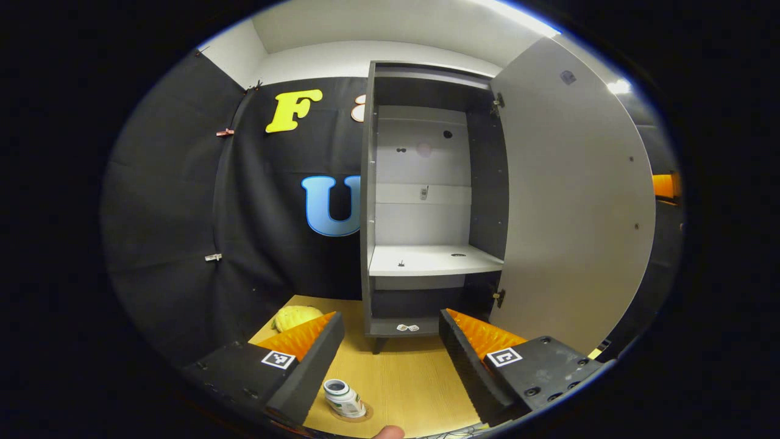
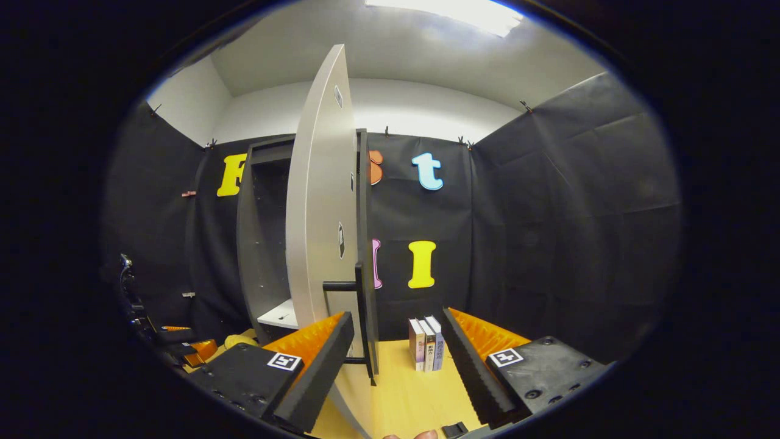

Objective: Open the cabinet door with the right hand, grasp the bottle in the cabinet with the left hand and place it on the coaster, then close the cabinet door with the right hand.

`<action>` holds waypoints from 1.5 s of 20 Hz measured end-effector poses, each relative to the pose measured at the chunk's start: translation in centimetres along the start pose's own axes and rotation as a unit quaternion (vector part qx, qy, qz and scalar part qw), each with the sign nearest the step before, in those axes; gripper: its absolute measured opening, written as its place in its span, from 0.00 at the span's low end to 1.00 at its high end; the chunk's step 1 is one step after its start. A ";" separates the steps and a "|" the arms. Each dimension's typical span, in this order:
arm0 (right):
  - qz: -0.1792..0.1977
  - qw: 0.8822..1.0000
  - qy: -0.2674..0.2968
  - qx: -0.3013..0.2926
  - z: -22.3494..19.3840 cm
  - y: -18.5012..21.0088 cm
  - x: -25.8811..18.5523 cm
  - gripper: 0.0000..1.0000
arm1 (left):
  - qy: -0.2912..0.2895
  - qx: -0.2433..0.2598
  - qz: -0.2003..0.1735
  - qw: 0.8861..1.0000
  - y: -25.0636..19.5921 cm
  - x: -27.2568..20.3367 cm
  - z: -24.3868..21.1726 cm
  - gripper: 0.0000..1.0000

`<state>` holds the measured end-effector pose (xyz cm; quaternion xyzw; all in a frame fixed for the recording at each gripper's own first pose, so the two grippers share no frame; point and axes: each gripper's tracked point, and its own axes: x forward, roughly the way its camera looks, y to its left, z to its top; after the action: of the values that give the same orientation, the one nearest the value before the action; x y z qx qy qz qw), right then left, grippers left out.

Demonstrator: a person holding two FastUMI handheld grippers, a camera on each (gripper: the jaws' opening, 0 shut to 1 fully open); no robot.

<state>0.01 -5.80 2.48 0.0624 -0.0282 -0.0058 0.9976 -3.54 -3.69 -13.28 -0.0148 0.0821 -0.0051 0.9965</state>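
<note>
**Bottle down, door waiting to be swung shut**

The cabinet stands open against the back wall, its shelves bare as far as I can see, and its tall pale door is swung out wide. From the right gripper view that door shows nearly edge-on, with its dark bar handle on the outer face, low down.

The wooden surface runs out in front of the cabinet. On it, close in, the bottle stands upright on the round coaster, so the placing looks done and closing the door is, I'd judge, the step in hand.

The right gripper hovers with its fingers wide apart, holding nothing, the handle just ahead of its left finger. I'd either take the bar between the fingers or lay one finger flat on the door's outer face near that edge, then push in a slow arc that follows the hinges, easing off before it meets the frame so the cabinet doesn't rock.

The left gripper is likewise spread and empty, the bottle between and below its fingers. It should draw back and stay low, clear of the door's sweep and of the bottle.

A small row of books stands on the surface past the door; the arc shouldn't touch them.
</note>
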 end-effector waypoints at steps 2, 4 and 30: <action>0.018 1.000 0.004 0.005 -0.3 2.4 -0.2 0.97 | -0.007 0.008 0.004 1.000 0.3 0.2 0.7 0.99; 0.041 0.999 0.009 0.014 -0.6 4.5 0.0 0.97 | -0.008 0.011 0.005 1.000 0.8 0.1 0.7 0.99; 0.179 0.981 0.065 0.049 -4.8 21.1 1.2 0.98 | -0.024 0.010 0.022 0.999 6.0 -0.8 2.6 0.99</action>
<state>1.65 15.73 0.47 0.1054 0.0259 0.1779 0.9780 -3.88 2.38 -10.79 -0.0032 0.0581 0.0166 0.9982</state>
